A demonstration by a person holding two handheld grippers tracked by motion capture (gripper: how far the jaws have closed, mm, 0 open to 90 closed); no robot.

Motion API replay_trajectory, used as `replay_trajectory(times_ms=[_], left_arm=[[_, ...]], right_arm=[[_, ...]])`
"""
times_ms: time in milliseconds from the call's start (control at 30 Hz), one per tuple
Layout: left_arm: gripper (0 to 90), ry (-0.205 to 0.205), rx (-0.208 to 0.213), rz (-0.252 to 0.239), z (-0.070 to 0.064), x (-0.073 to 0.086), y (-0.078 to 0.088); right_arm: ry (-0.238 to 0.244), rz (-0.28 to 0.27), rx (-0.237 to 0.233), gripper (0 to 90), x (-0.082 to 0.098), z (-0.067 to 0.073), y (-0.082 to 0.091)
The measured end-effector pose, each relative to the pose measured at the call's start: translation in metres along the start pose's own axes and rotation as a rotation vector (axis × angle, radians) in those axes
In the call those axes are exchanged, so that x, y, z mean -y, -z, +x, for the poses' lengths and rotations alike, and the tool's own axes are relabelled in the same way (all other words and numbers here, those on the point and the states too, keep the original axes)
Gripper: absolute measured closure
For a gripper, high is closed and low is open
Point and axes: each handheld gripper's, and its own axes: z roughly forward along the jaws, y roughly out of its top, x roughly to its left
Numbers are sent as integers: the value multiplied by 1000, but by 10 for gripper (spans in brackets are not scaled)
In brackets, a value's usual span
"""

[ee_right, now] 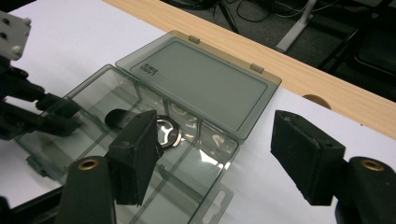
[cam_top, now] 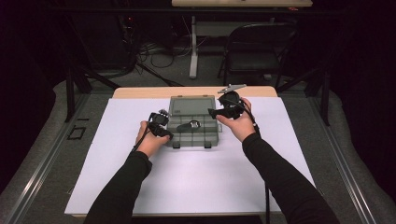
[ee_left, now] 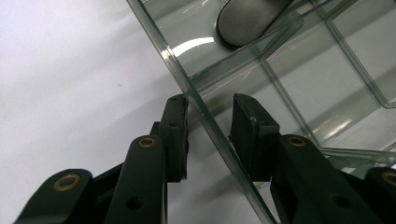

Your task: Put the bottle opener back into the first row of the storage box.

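A clear smoky plastic compartment box [cam_top: 205, 135] lies on the white sheet with its lid [cam_top: 192, 105] folded back flat. A wristwatch [cam_top: 190, 125] rests in a middle compartment; its face [ee_right: 166, 133] and grey strap [ee_left: 247, 21] show through the plastic. My left gripper [ee_left: 210, 105] straddles the box's left wall [ee_left: 196, 100], one pad outside and one inside, with a gap left at the inner pad. In the high view that left gripper [cam_top: 168, 134] sits at the box's left front corner. My right gripper [cam_top: 211, 112] hovers open above the box's right side, nothing between its pads [ee_right: 135, 154].
The white sheet [cam_top: 196, 177] covers most of the wooden table [ee_right: 327, 88], whose bare strip shows behind the lid. A folding chair [cam_top: 261, 46], a table leg and cables stand on the floor beyond. The left gripper [ee_right: 51, 112] reaches in at the box's far side in the right gripper view.
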Motion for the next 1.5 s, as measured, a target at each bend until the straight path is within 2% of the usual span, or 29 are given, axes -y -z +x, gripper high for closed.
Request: replay_trajectory(times_ms=[200, 333, 700, 833, 1067, 1200, 1367, 1500], left_arm=[[666, 5, 1, -2, 0, 0, 0], [667, 7, 1, -1, 0, 0, 0], [672, 10, 1, -1, 0, 0, 0], [673, 9, 1, 1, 0, 0, 0], [675, 10, 1, 0, 0, 0, 0], [675, 9, 0, 0, 0, 0, 0], [676, 10, -1, 0, 0, 0, 0], [676, 9, -4, -2, 0, 0, 0]], right_arm=[[-3, 15, 17, 322, -8, 1, -11], [-30, 23, 24, 325, -17, 1, -21], [-28, 48, 65, 325, -34, 2, -39], [-59, 47, 65, 325, -39, -1, -45], [-85, 62, 82, 325, -38, -7, -59], [-87, 90, 94, 337, -34, -12, -68], [-114, 96, 79, 376, -27, -20, -78], [-130, 107, 82, 375, -21, -24, -87]])
